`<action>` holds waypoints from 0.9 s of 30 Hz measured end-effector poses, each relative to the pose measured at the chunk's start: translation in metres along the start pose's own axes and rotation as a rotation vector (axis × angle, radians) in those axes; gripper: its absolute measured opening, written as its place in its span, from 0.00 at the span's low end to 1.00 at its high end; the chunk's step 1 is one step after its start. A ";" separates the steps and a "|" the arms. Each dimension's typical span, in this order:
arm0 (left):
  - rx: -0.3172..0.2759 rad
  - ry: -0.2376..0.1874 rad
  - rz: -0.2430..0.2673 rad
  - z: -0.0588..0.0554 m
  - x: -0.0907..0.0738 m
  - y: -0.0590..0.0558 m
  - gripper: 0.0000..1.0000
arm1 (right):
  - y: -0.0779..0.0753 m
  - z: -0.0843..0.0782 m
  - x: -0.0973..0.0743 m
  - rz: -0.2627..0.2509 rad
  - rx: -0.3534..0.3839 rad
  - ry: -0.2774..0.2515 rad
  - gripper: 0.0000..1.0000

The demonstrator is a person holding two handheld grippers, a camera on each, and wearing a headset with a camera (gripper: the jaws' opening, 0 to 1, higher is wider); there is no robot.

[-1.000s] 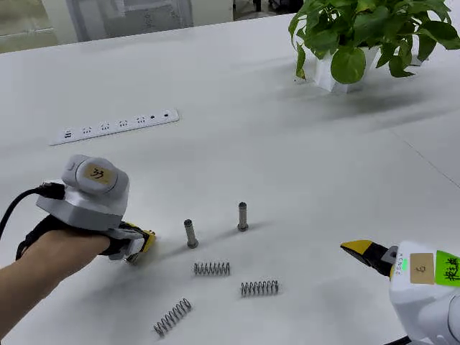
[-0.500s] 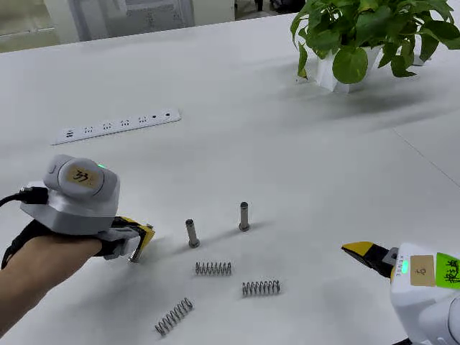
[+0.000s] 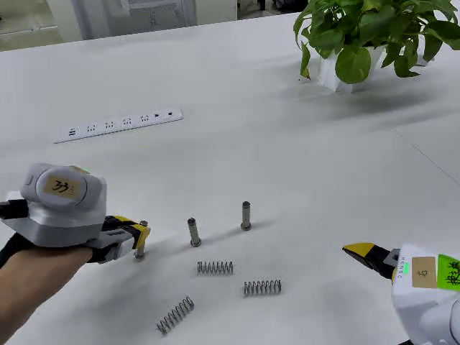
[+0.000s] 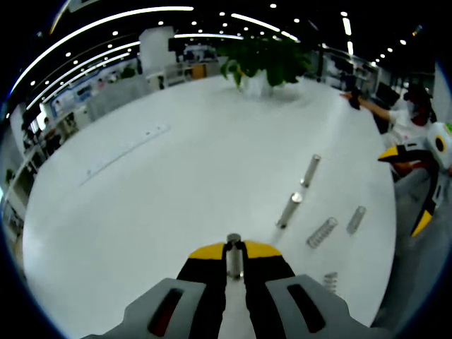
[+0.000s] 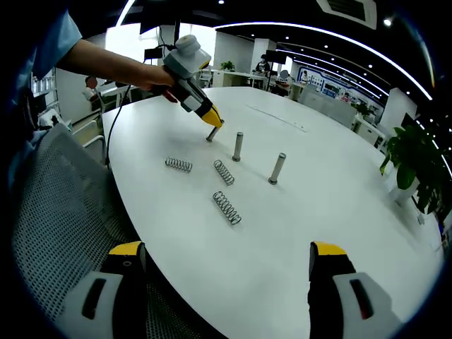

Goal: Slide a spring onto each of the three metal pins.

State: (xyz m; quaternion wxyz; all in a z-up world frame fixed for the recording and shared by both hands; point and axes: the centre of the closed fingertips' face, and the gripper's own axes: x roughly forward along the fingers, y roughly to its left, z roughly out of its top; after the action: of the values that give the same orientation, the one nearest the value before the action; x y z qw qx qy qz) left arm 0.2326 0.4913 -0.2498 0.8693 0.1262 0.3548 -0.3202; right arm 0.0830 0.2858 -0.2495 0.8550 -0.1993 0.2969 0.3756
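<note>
A wide white table [image 3: 287, 144] bore a potted plant [image 3: 366, 36] and a power strip [image 3: 118, 123]. The left gripper [image 3: 141, 236] pinched the leftmost pin [image 4: 234, 258], which stood upright. The right gripper [image 5: 227, 248] hung well apart, jaws spread wide. The middle pin [image 3: 192, 231] and right pin [image 3: 246, 215] stood bare. Nearer lay the left spring [image 3: 175, 315], middle spring [image 3: 215, 267] and right spring [image 3: 261, 287].

Bright, even ceiling light, soft shadows beside the pins [image 3: 246, 215], fisheye bending at edges.
</note>
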 end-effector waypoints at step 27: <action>-0.004 -0.026 0.023 -0.014 -0.016 -0.003 0.08 | -0.005 0.010 0.000 -0.025 0.012 -0.040 0.99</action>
State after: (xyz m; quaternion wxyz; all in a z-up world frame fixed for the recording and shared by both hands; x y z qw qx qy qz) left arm 0.2147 0.5025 -0.2484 0.8777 0.1245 0.3426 -0.3111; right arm 0.0904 0.2882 -0.2419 0.8666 -0.1901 0.2796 0.3669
